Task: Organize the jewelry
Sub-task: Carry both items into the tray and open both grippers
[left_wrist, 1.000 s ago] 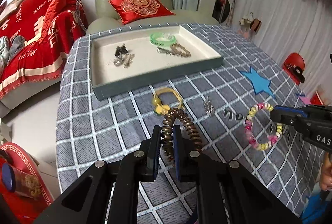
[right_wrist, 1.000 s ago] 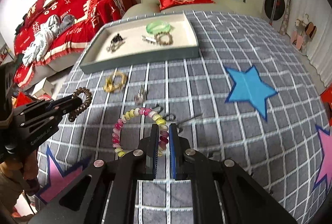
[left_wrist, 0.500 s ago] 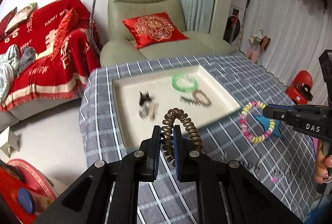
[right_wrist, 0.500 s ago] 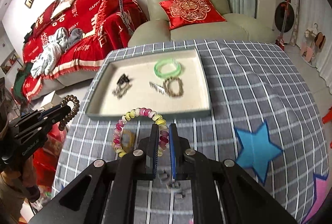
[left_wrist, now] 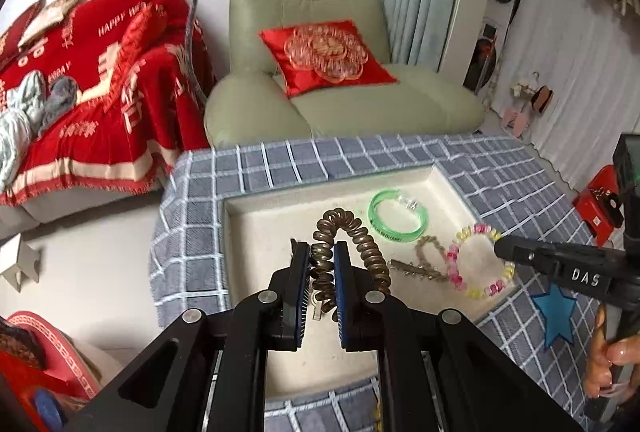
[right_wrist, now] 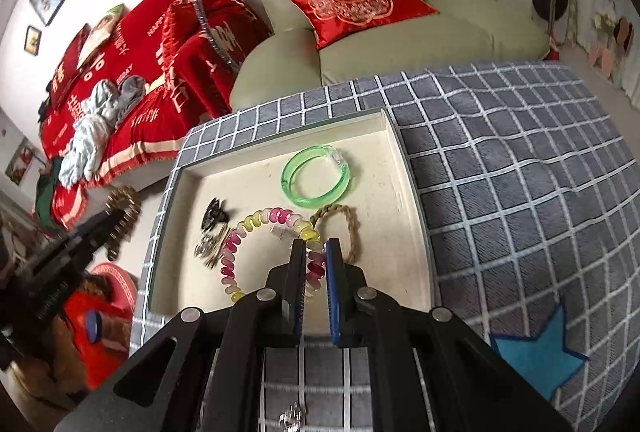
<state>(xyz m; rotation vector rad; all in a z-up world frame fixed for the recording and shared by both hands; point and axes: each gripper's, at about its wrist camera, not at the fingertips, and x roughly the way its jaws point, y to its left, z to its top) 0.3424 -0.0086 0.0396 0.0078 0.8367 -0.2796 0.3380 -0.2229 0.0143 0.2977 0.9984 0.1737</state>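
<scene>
a: where are we now with the two coil bands?

b: a second ago we had just lifted both off the checked tablecloth (right_wrist: 500,168) near its front edge. now both are hanging over the cream tray (right_wrist: 404,168). our left gripper (left_wrist: 322,252) is clamped on the bronze spiral hair tie (left_wrist: 352,236), which loops up and over to the right of the jaws, above the tray's middle. our right gripper (right_wrist: 316,252) is pinched on the pink-and-yellow spiral hair tie (right_wrist: 256,228), above the tray's near half.

a: so the carry is done?

b: as we judge it, nearly. neither tie rests on the tray floor yet; both are held up by the jaws. what is left is to lower and let go.

a: what already lies in the tray?

b: the green bangle (right_wrist: 316,176) toward the far right corner, a braided brown bracelet (right_wrist: 344,228) just in front of it, a black claw clip (right_wrist: 214,214) and some silver clips (right_wrist: 210,248) toward the left edge. a silver hair clip (left_wrist: 416,270) lies beside the braided one.

a: any worry about where we drop?

b: from the left wrist view the pink-and-yellow tie hangs right by the braided bracelet, so it may land across it. the bronze one seems to have bare tray floor beneath it, though the jaws hide some of that.

a: anything left outside?

b: a small silver piece (right_wrist: 294,416) on the cloth in front of the tray's near edge.
</scene>
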